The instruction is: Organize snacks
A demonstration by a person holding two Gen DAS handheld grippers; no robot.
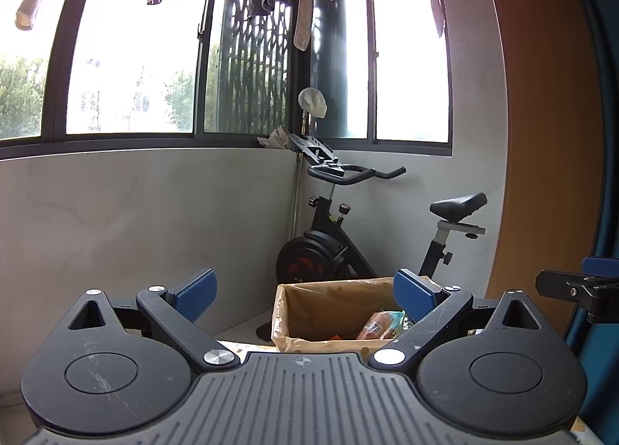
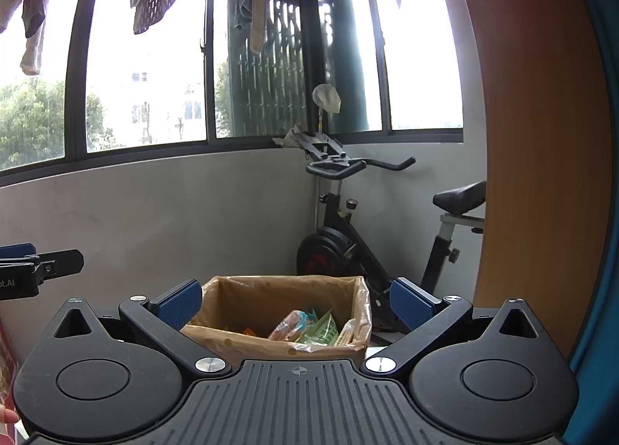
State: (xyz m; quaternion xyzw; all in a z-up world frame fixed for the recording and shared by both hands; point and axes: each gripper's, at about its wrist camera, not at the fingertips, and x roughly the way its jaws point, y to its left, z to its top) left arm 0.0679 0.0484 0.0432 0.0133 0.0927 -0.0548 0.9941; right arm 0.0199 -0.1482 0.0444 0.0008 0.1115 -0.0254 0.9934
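Left gripper (image 1: 305, 296) and right gripper (image 2: 296, 300) are held wide apart w/ nothing between fingers, above box (image 2: 271, 298); snacks (image 2: 305, 327) are seen inside.

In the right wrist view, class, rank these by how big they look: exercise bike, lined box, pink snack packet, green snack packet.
1. Exercise bike
2. Lined box, though it sits nearer the camera, so its true size is unsure
3. Pink snack packet and green snack packet: these look alike and both are partly hidden, so unranked
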